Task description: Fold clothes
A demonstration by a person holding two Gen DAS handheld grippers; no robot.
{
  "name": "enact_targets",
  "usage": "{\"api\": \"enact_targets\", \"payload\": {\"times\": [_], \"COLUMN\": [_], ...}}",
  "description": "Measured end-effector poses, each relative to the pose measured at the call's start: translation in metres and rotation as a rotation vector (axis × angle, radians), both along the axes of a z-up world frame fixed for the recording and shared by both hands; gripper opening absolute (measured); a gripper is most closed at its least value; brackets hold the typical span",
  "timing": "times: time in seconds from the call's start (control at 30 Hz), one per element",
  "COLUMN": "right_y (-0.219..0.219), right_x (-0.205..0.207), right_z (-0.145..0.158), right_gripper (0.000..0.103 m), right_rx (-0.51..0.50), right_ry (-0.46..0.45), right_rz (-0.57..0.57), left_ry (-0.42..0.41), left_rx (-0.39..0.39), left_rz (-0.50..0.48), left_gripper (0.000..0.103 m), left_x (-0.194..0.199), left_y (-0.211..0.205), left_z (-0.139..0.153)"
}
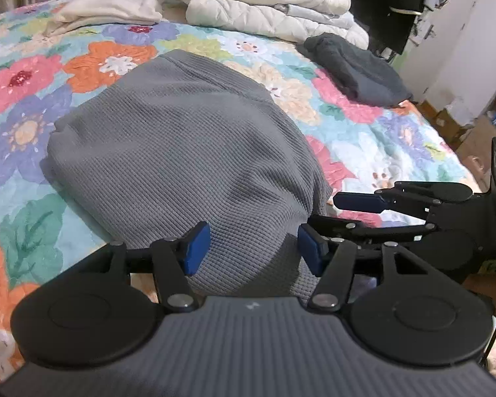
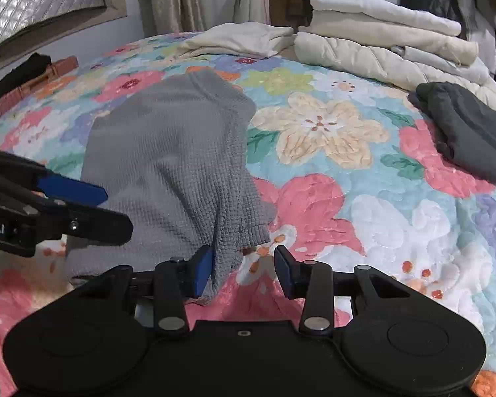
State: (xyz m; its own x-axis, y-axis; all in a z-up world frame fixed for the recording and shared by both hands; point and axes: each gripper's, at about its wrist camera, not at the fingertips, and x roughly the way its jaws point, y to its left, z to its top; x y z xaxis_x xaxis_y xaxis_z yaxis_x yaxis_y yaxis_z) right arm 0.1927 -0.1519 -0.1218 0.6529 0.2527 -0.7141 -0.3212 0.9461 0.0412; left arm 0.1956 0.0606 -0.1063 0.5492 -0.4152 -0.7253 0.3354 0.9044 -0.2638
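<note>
Grey waffle-knit garment (image 1: 182,152), folded into a rounded, roughly rectangular bundle, lies on the floral quilted bedspread (image 1: 33,76), its near edge closest to both cameras. Its surface is a fine grid texture with soft creases running across it, and a seam or ribbed edge shows at the far end. In the right wrist view a loose corner of the garment hangs toward the near edge, slightly rumpled.

Left gripper (image 1: 254,248) sits low over the near edge of the garment with its blue-padded jaws spread; the fabric lies between and under them, but the pads do not press on it. Right gripper (image 2: 244,269) is at the garment's near right corner, jaws also spread: its left pad is just beside or touching the corner's edge, while the right pad stands over bare bedspread, so nothing is pinched. Each gripper shows in the other's view, close beside it.

Farther back on the bed, a folded cream top (image 1: 112,6) lies near the far edge. Beside it is a stack of folded white and cream quilted clothes (image 1: 274,3). A folded dark grey garment (image 1: 357,69) lies just in front of that stack, well apart from the waffle-knit piece. Cardboard boxes (image 1: 446,122) stand on the floor beyond the bed; what they hold cannot be told.
</note>
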Motion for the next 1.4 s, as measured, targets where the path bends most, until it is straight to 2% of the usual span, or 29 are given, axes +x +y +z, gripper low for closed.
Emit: {"api": "enact_targets", "payload": {"times": [0.13,0.2,0.33,0.4,0.5,0.73,1.03,1.13,1.2,1.23,1.4], "right_y": [-0.01,-0.015,-0.017,-0.017,-0.016,-0.002,-0.002,-0.001,-0.001,-0.001,0.009], "right_x": [-0.001,-0.001,-0.013,-0.019,-0.028,-0.053,-0.086,-0.099,-0.108,-0.113,-0.126], "right_z": [-0.001,0.0,0.007,0.011,0.019,0.039,0.063,0.071,0.075,0.077,0.085], "right_gripper": [0.046,0.052,0.057,0.058,0.059,0.063,0.066,0.07,0.081,0.083,0.085], "right_rx": [0.086,0.126,0.142,0.156,0.174,0.082,0.082,0.077,0.102,0.114,0.095], "right_ry": [0.067,0.102,0.11,0.115,0.107,0.057,0.11,0.123,0.114,0.109,0.065], "right_rz": [-0.061,-0.091,-0.116,-0.12,-0.105,-0.056,-0.039,-0.033,-0.034,-0.035,-0.015], "left_ry": [-0.009,-0.004,0.047,0.073,0.093,0.074,0.024,0.034,0.037,0.039,0.023], "left_rx": [0.063,0.092,0.057,0.031,0.019,0.05,0.074,0.06,0.054,0.057,0.092], "left_rz": [-0.002,0.004,0.065,0.093,0.101,0.105,0.127,0.12,0.124,0.128,0.106], "left_gripper": [0.068,0.071,0.073,0.079,0.08,0.081,0.084,0.084,0.087,0.089,0.09], "left_x": [-0.007,-0.011,-0.013,-0.016,-0.026,-0.055,-0.082,-0.092,-0.098,-0.1,-0.109], "left_y": [-0.007,-0.008,0.001,0.005,0.007,0.007,0.009,0.011,0.013,0.013,0.012], "left_z": [0.002,0.004,0.009,0.012,0.016,0.028,0.044,0.044,0.044,0.044,0.043]}}
